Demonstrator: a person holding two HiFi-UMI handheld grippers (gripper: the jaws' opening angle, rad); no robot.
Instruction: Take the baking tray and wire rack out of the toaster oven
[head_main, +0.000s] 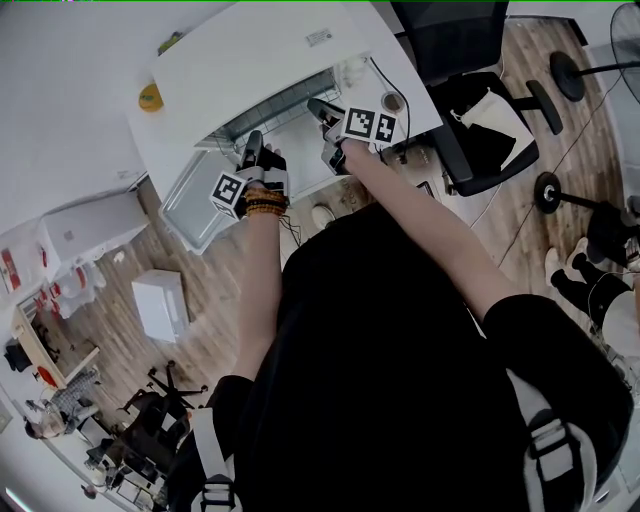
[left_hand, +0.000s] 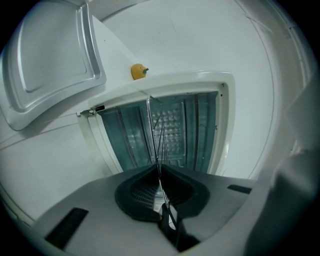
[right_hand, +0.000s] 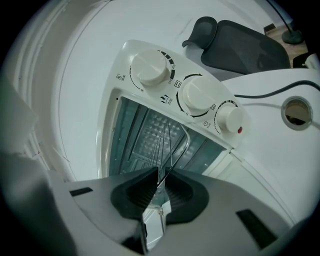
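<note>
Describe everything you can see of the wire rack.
The wire rack is a thin grid of bright metal wires in a rounded frame. Seen edge-on from both gripper views, it reaches out of the open toaster oven, partly inside. The left gripper and right gripper are each shut on its front edge.

Black top (head_main: 380, 350), beaded bracelet (head_main: 264, 207), grey harness straps (head_main: 548, 445), black-and-white marker cubes (head_main: 370, 125)

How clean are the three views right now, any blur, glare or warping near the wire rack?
Head view: heavy fisheye bend, evenly lit. Left gripper view: wire rack sharp, corners vignetted black. Right gripper view: knobs crisp, left edge soft.
</note>
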